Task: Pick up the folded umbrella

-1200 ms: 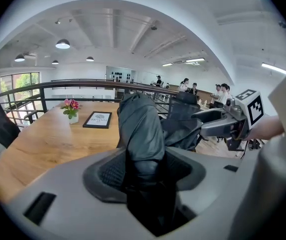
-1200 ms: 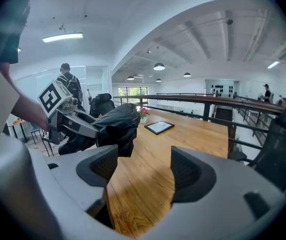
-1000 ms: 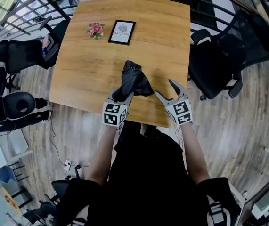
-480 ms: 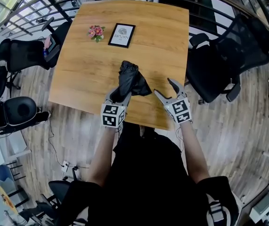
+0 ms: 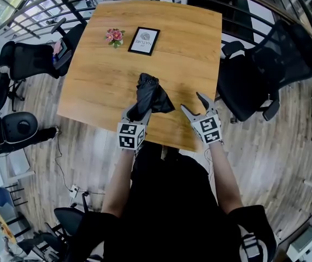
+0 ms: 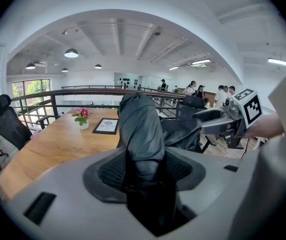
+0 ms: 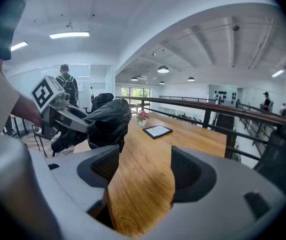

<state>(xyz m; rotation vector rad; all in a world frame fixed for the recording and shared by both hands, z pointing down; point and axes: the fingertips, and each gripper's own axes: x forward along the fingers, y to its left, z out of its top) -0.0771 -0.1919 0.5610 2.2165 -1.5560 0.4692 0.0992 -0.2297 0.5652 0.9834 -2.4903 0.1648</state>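
Clamping the folded umbrella [image 5: 150, 94] at its lower end, the left gripper [image 5: 136, 113] holds it tilted at frame centre, apparently clear of the table [image 5: 172, 42]; the pickup seems essentially done. The right gripper [image 5: 192, 102], just right of it, gapes empty, its jaws having just narrowed slightly.

We've got the folded umbrella [image 5: 149, 93] in our left hand-held gripper [image 5: 136, 112] over the desk's [image 5: 188, 48] near edge; beyond, flowers [image 5: 114, 36] sit left of the frame [image 5: 143, 40].
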